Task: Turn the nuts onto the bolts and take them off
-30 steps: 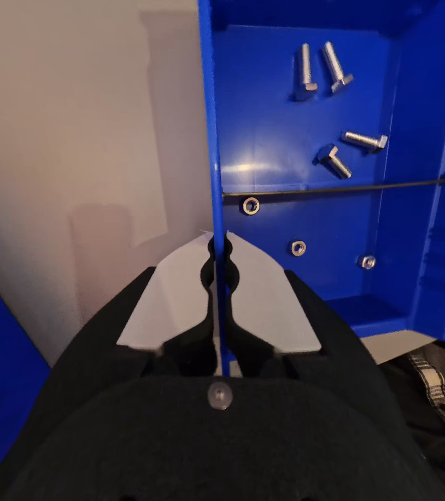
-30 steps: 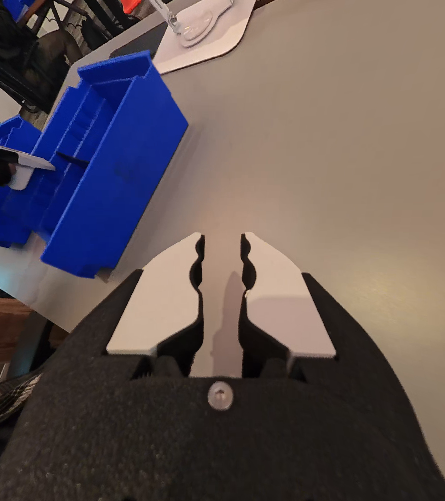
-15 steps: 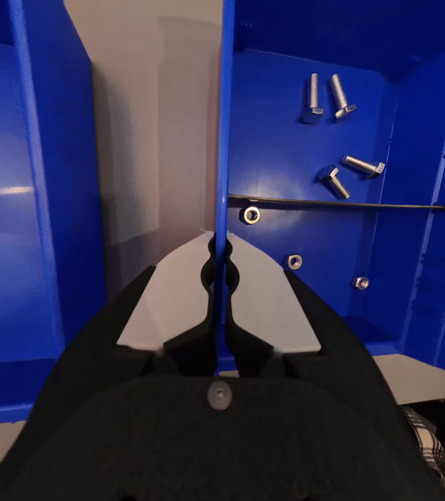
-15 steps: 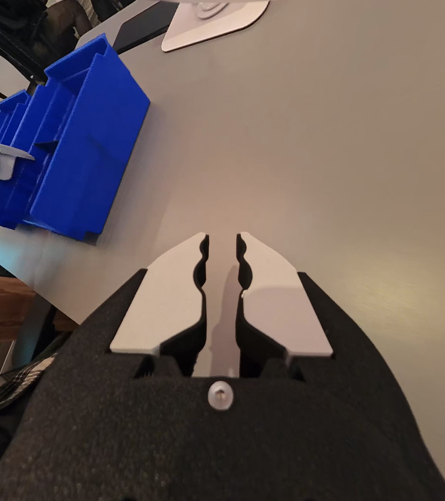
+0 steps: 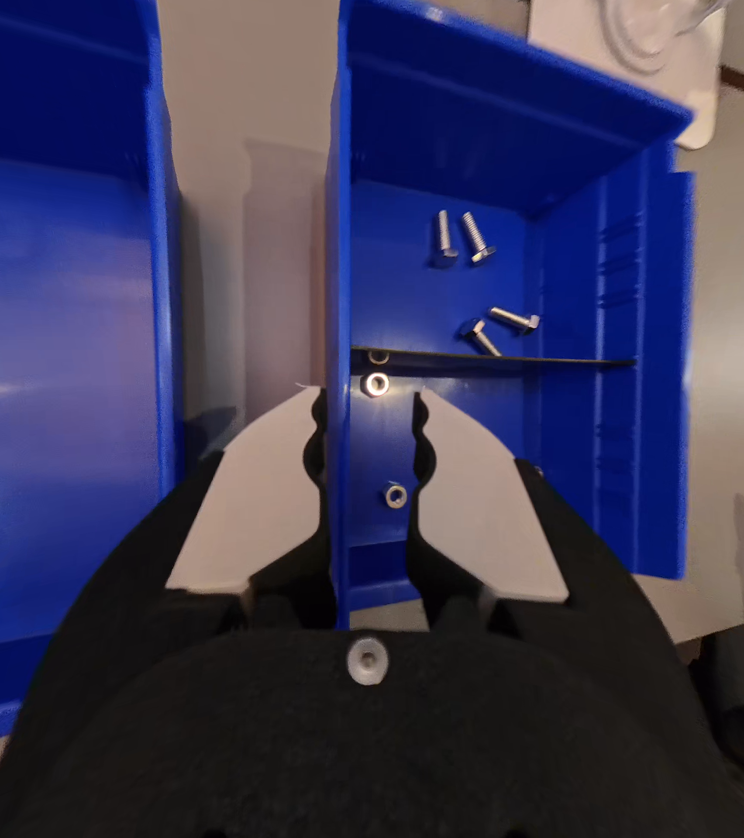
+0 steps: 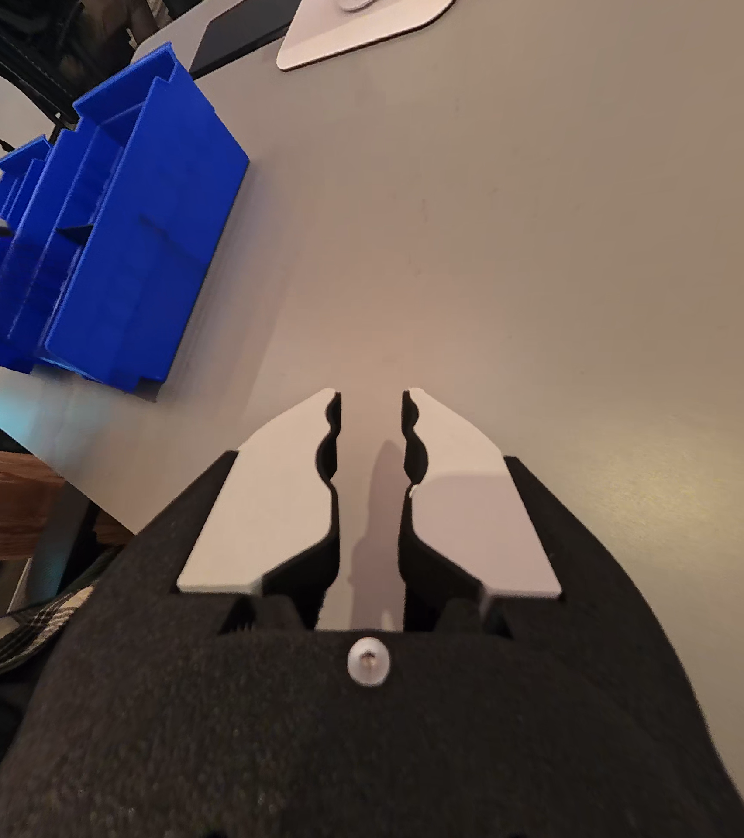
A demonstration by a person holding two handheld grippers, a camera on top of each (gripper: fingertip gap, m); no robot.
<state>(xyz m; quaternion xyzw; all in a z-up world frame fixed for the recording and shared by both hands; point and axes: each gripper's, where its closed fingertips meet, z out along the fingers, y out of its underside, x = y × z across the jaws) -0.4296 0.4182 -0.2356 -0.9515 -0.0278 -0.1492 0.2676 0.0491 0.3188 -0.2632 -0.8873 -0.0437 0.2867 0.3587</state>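
Two blue bins are recorded on the grey table (image 6: 542,272): a divided bin (image 5: 633,317) and a second bin (image 5: 52,362) beside it. Four hex bolts (image 5: 445,240) are counted beyond the black divider (image 5: 497,360). Two nuts (image 5: 377,384) are clearly counted before it, a possible third being mostly hidden by a finger. The left gripper (image 5: 368,399) is seen parted, astride the divided bin's wall, clasping nothing. The right gripper (image 6: 370,394) is seen parted and empty over bare table. Bolts and nuts are shown only in the left wrist view; a pale mat (image 6: 361,41) is seen whole only in the right.
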